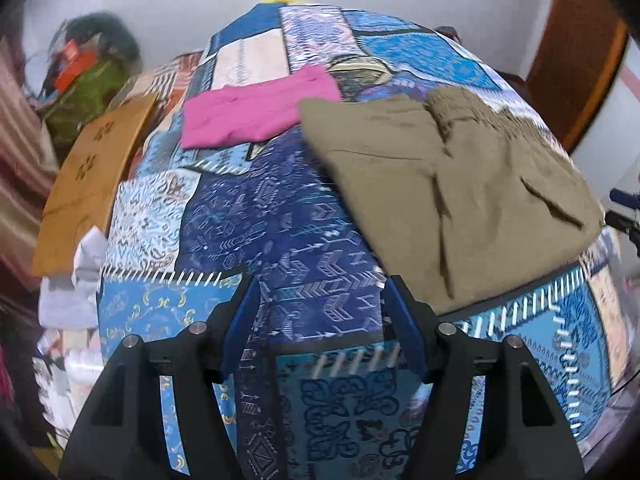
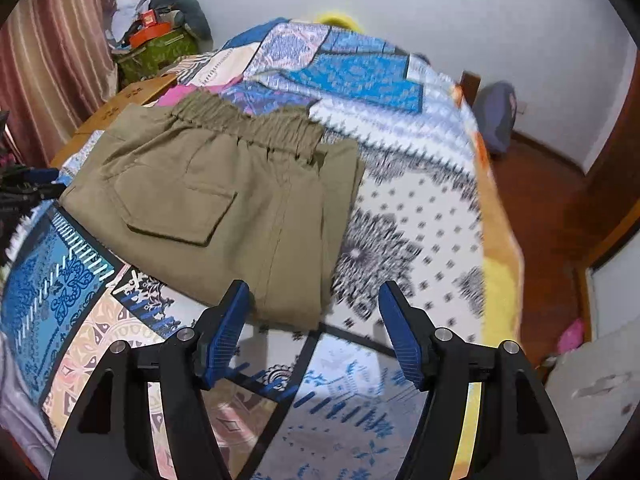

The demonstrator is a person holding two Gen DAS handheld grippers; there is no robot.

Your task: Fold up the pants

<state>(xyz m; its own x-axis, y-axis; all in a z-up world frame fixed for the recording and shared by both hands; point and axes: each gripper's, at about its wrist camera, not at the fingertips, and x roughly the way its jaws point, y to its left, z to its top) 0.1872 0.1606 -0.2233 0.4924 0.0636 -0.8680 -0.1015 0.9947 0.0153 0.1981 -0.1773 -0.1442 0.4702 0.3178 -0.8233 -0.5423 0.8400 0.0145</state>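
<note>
A: Nearest the left camera, what does the left tool [image 1: 322,284] show?

B: Its two blue fingers [image 1: 404,320] stand wide apart with nothing between them, only the blue patchwork bedspread [image 1: 280,240] beneath. The right finger's tip sits just beside the near edge of the khaki pants [image 1: 460,184]; whether it touches them is hard to tell.

A: And the right tool [image 2: 314,288]?

B: Also wide, jaws empty. The near hem of the pants [image 2: 224,208] lies just ahead of its left finger [image 2: 228,320], apart from both pads.

A: Where do the pants sit?

B: Folded into a compact block on the bed, flat on the bedspread [image 2: 400,208]. A back pocket flap [image 2: 180,216] faces up, and the gathered elastic waistband [image 2: 248,128] is at the far end. From the left camera they lie to the right of the tool; from the right camera, ahead and to the left.

A: Anything beyond them?

B: A folded pink garment [image 1: 256,114] lies farther back on the bed, just beside the pants' far corner. Left of the bed there is a brown wooden board with carved motifs [image 1: 92,176], then a green bag [image 2: 156,54] with an orange box on top near a striped curtain [image 2: 52,60]. A yellow thing [image 2: 340,20] peeks over the bed's far end against the white wall, and a wooden floor [image 2: 540,200] runs along the right side
</note>
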